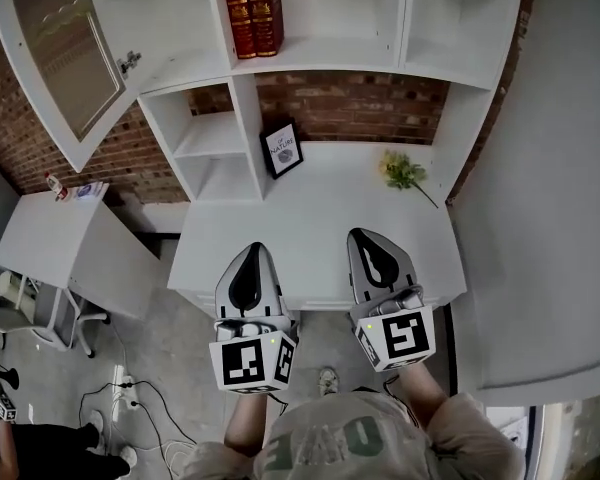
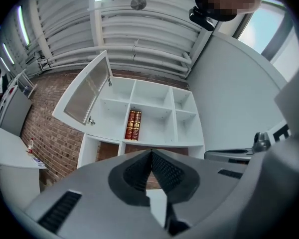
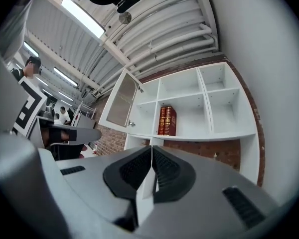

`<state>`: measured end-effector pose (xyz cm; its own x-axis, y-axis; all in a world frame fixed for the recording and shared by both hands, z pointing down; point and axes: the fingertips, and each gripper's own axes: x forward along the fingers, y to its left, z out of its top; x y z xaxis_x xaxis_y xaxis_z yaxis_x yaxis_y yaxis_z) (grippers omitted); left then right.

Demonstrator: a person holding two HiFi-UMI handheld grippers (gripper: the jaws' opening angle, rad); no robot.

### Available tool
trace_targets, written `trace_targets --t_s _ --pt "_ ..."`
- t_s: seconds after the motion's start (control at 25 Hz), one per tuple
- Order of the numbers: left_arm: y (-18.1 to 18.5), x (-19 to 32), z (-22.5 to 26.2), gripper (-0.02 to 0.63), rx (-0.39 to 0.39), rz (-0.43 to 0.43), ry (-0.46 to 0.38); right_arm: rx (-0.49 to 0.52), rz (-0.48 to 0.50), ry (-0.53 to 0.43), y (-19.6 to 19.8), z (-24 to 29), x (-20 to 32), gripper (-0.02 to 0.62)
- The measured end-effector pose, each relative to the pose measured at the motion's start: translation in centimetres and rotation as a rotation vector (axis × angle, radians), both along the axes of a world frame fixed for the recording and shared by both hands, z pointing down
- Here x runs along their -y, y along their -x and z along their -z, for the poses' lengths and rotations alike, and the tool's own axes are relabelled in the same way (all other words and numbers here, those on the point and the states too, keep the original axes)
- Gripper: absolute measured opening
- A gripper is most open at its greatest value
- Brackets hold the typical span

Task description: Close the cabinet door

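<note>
The white cabinet door (image 1: 55,48) with a glass panel stands swung open at the upper left of the white shelf unit (image 1: 320,63); its small metal knob (image 1: 129,63) faces the shelves. The door also shows in the left gripper view (image 2: 87,91) and the right gripper view (image 3: 122,101). My left gripper (image 1: 251,255) and right gripper (image 1: 371,238) hover side by side over the front of the white desk (image 1: 310,218), well below and apart from the door. Both are shut with nothing between their pads (image 2: 162,171) (image 3: 164,168).
Two red books (image 1: 252,8) stand in a middle shelf. A framed picture (image 1: 282,149) and a flower sprig (image 1: 405,171) are on the desk. A white side table (image 1: 50,233), an office chair (image 1: 30,318) and floor cables (image 1: 125,388) are at left. A white wall (image 1: 560,168) is at right.
</note>
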<state>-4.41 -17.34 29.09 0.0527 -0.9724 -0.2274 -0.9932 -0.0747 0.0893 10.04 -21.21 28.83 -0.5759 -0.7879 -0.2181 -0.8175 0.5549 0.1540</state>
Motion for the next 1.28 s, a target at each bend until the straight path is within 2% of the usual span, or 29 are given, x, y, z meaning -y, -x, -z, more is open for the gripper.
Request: trace_targets --t_s 0.28,0.68,0.84,0.96,1.08,1.28 --pt "1.5 5.3 -0.1 0.012 0.031 0.047 0.036 -0.007 0.073 0.019 2.8 0.0 6.5 0.018" --pt "5.9 7.9 0.1 0.013 0.022 0.082 0.027 0.019 0.129 0.028 8.0 0.0 9.7 0.018" --pt "8.3 7.6 0.2 0.012 0.026 0.138 0.027 0.033 0.190 0.042 10.6 0.2 10.3 0.018" --pt "10.6 6.8 0.5 0.014 0.026 0.196 0.024 0.028 0.280 0.022 14.1 1.1 10.1 0.018" --pt "13.6 4.8 1.2 0.012 0.034 0.278 0.023 0.031 0.443 -0.014 19.3 3.5 8.1 0.018" --pt "18.8 1.6 3.6 0.013 0.099 0.427 0.026 0.030 0.641 -0.184 28.4 10.6 4.5 0.020"
